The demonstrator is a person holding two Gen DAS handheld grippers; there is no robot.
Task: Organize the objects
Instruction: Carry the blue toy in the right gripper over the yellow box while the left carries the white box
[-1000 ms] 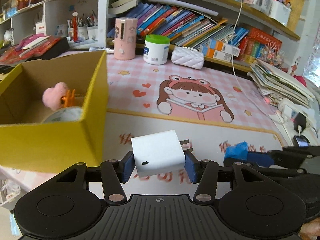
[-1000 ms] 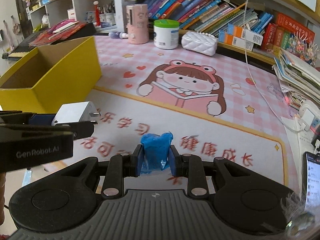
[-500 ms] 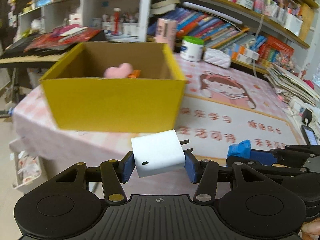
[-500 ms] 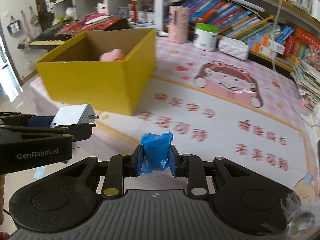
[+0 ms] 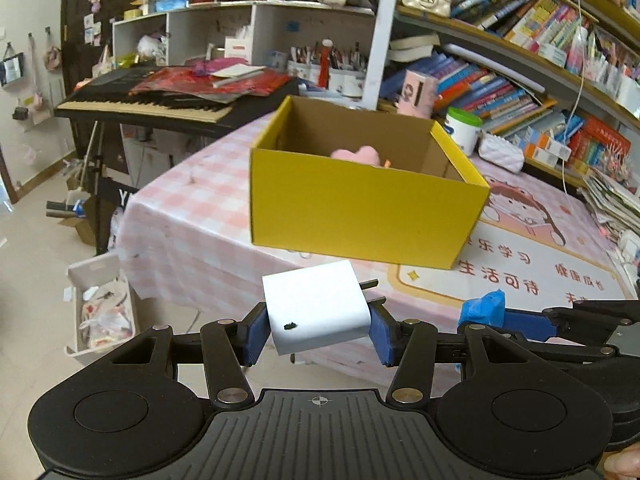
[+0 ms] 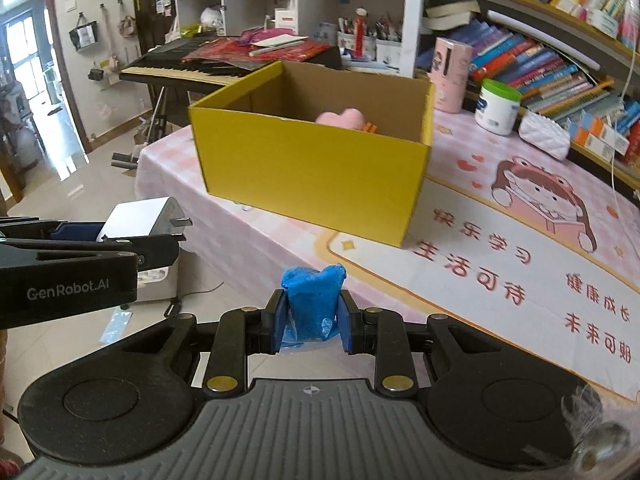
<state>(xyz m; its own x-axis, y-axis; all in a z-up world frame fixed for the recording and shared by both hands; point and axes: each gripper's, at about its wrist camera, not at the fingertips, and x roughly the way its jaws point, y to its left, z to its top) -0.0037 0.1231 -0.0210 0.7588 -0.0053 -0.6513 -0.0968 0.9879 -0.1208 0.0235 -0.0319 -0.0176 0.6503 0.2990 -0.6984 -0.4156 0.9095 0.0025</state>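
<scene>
My left gripper (image 5: 316, 330) is shut on a white plug adapter (image 5: 316, 306), prongs pointing right, held in the air off the table's near left corner. It also shows in the right wrist view (image 6: 136, 222). My right gripper (image 6: 312, 322) is shut on a crumpled blue plastic piece (image 6: 312, 304), also seen in the left wrist view (image 5: 482, 306). The open yellow cardboard box (image 5: 360, 212) stands ahead on the table's left end; a pink plush heart (image 5: 358, 155) with something orange lies inside. The box also shows in the right wrist view (image 6: 312, 176).
A pink checked tablecloth with a cartoon-girl mat (image 6: 540, 232) covers the table. A pink canister (image 6: 452, 74), a green-lidded jar (image 6: 498, 106) and a white quilted pouch (image 6: 544, 140) stand at the back by bookshelves. A keyboard (image 5: 148, 110) and a floor bin (image 5: 100, 304) are left.
Both grippers have pulled back and to the left, away from the table. The box now stands farther ahead and to the right. Both grips are unchanged.
</scene>
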